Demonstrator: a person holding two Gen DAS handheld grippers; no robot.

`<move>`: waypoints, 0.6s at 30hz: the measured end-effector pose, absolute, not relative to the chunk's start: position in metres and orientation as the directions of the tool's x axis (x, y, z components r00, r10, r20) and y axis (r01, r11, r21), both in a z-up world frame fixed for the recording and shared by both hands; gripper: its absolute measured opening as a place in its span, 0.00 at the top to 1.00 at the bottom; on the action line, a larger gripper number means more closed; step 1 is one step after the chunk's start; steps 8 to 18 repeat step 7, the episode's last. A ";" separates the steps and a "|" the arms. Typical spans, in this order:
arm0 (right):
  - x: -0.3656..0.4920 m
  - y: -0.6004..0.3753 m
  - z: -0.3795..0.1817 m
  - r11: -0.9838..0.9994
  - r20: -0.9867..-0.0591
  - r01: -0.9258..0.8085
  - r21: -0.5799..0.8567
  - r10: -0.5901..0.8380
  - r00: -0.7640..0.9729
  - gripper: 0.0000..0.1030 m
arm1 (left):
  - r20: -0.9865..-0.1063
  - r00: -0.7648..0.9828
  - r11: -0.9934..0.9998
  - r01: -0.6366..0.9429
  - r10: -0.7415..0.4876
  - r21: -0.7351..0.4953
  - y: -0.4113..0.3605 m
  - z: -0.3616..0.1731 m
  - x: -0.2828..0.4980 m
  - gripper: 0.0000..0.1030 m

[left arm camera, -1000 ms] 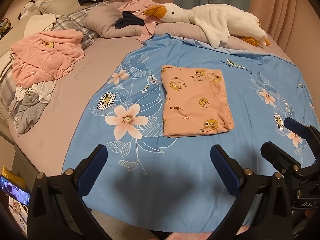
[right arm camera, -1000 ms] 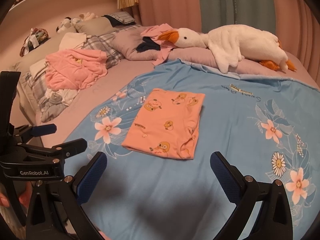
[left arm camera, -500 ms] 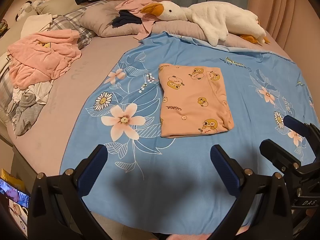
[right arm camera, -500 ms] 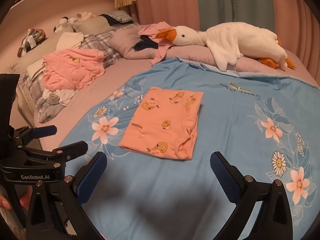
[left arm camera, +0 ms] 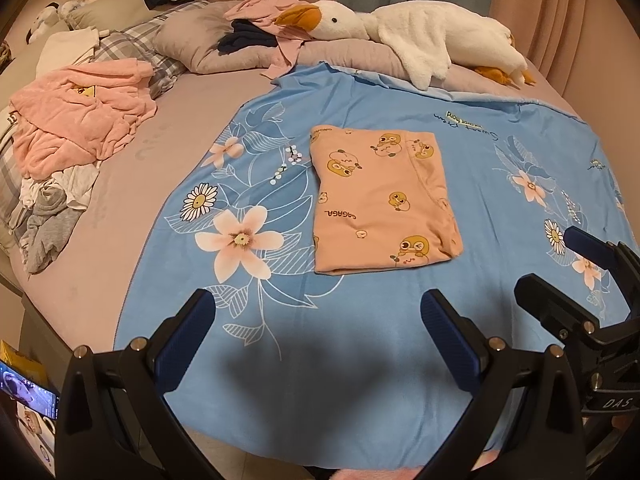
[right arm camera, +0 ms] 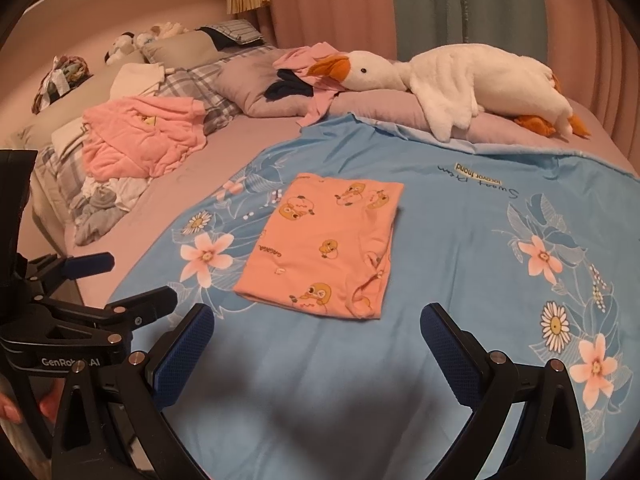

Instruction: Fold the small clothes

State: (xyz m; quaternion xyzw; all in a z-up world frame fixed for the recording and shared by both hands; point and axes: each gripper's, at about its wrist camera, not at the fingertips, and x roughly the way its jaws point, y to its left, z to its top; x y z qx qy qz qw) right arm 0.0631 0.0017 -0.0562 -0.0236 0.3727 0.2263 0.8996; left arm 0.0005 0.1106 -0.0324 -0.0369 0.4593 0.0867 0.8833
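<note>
Drifting forward, both cameras show the shirt a touch larger and lower in view than half a second ago, so the person seems to be easing in toward the bed rather than backing off. That orange duck-print shirt lies flat on the blue sheet, already folded into a neat rectangle, edges squared, nothing touching it. Left gripper hangs spread wide and holding nothing, well short of the shirt's near edge; right gripper is just the same, blue pads parted, nothing between them. From the right wrist view the shirt shows a slightly rumpled near right corner, small stuff. My read: this piece is done or nearly so, and the slow approach could mean one more fold in half or a lift to move it aside. Off to the left the pink pile and the grey clothes sit unfolded, so plenty of work looks left. The goose lounges along the pillows, well clear of the action.
</note>
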 end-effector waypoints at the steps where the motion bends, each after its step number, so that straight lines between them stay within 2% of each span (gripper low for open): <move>1: 0.063 0.001 -0.056 0.896 -0.681 -0.425 0.126 0.390 0.620 0.01 | -0.818 0.563 0.982 -0.187 0.117 0.013 0.111 -0.032 0.001 0.00; 18: 0.064 0.001 -0.056 0.896 -0.681 -0.425 0.127 0.390 0.619 0.01 | -0.821 0.559 0.982 -0.191 0.114 0.007 0.113 -0.034 0.003 0.00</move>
